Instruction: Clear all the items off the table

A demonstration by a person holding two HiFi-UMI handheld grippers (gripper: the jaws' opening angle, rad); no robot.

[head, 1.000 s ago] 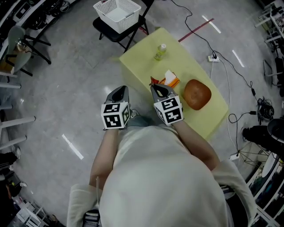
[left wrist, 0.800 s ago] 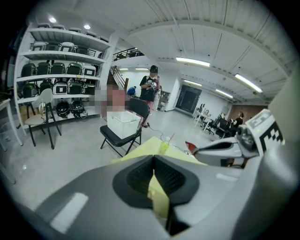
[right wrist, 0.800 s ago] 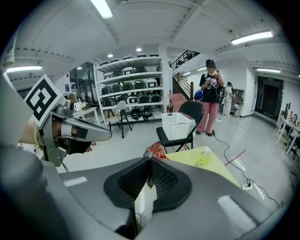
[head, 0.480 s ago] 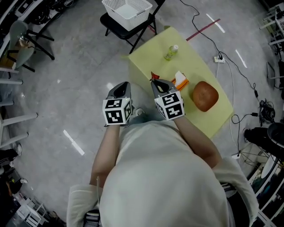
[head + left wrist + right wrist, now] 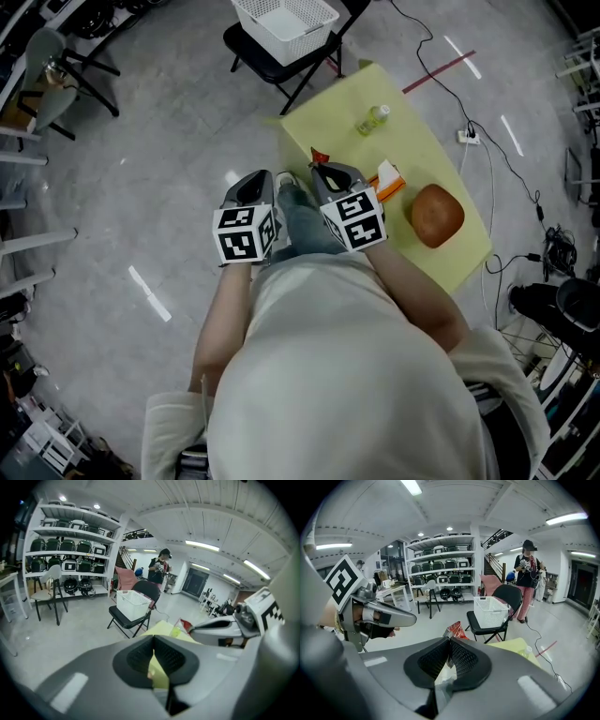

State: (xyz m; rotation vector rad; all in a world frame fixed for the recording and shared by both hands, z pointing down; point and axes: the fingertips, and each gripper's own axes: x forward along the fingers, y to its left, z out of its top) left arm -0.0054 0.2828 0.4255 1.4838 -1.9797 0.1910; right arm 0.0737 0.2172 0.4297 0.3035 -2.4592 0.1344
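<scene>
A yellow table (image 5: 347, 112) carries a small bottle (image 5: 372, 119), a white and orange carton (image 5: 390, 180) and a round brown item (image 5: 437, 215). My right gripper (image 5: 324, 170) hangs over the table's near left edge, shut on a red snack packet (image 5: 319, 156). In the right gripper view the packet (image 5: 456, 630) sticks up from the pinched jaws of that gripper (image 5: 449, 640). My left gripper (image 5: 255, 184) is over the floor left of the table, shut with nothing in it. Its tips (image 5: 153, 638) meet in the left gripper view.
A white basket (image 5: 286, 19) sits on a black folding chair (image 5: 262, 58) just beyond the table's far corner. Cables and a power strip (image 5: 468, 136) lie on the floor to the right. Shelving and a standing person (image 5: 161, 571) are in the background.
Both grippers have moved forward along the table's left side toward the chair with the basket. The right one has kept hold of the red packet; the table items have stayed put.
</scene>
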